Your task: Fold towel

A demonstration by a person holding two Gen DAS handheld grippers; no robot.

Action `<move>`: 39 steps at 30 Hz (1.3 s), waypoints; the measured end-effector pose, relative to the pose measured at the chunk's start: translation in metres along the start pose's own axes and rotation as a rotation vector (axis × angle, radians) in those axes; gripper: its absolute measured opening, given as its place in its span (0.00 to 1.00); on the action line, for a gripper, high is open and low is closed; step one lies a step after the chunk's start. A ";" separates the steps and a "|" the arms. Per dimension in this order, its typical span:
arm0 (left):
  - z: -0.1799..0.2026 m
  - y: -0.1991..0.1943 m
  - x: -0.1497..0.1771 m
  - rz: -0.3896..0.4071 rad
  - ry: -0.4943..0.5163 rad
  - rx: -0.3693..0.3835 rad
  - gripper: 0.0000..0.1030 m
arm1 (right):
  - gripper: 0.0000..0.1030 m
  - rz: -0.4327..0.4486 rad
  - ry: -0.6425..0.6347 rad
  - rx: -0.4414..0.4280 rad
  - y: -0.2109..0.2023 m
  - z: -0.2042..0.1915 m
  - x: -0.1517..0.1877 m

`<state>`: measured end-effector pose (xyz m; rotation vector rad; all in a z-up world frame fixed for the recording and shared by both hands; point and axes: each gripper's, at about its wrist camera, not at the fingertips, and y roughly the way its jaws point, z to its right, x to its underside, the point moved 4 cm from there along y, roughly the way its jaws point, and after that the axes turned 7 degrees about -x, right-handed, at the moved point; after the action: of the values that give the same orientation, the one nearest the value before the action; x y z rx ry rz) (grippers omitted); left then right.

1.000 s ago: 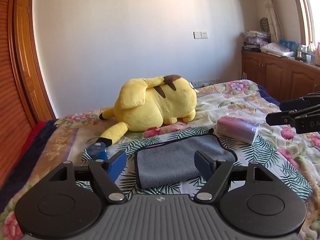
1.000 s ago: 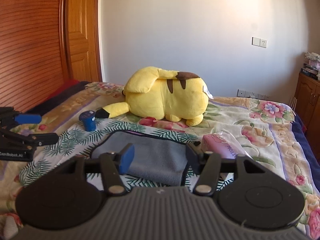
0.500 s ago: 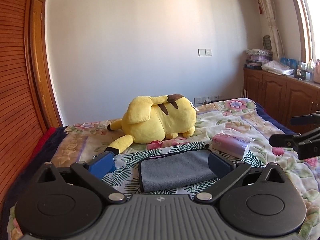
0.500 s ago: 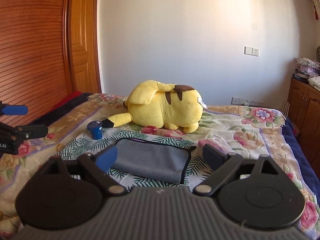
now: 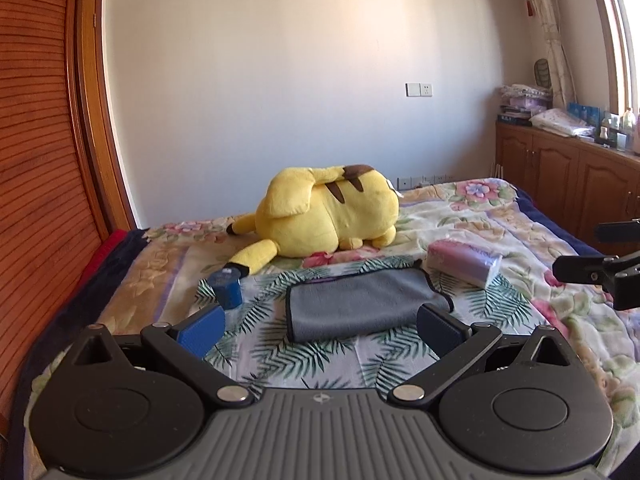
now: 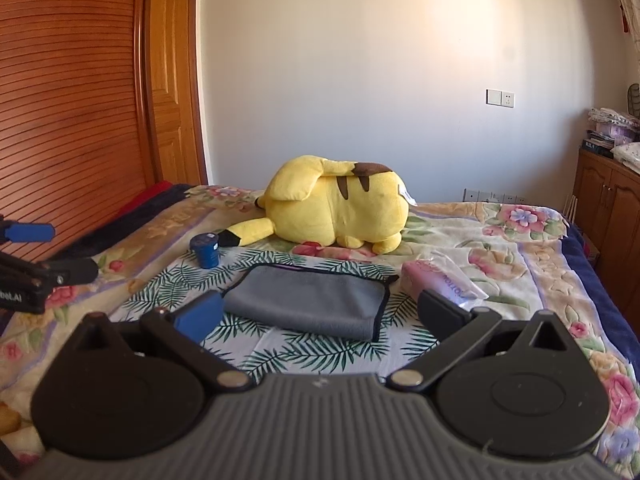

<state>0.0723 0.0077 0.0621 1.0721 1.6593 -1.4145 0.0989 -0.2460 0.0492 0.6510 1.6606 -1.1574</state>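
Folded grey towel lies on the bed

Both claws gape, empty; a careless regrasp could drag folds apart.

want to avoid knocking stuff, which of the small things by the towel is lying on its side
The pink tissue pack, lying flat off the gray towel's right far corner. The other, the blue cylinder, stands upright off the towel's left side.
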 end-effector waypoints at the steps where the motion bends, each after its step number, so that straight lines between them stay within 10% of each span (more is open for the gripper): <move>1: 0.001 -0.002 0.003 -0.002 -0.002 0.004 0.84 | 1.00 0.001 0.000 0.000 -0.001 -0.001 0.002; 39: 0.039 -0.006 0.119 -0.120 -0.026 0.055 0.84 | 1.00 -0.108 0.053 0.013 -0.003 -0.029 0.096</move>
<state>0.0169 -0.0132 -0.0482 0.9939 1.6996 -1.5527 0.0477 -0.2306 -0.0350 0.6115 1.7522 -1.2379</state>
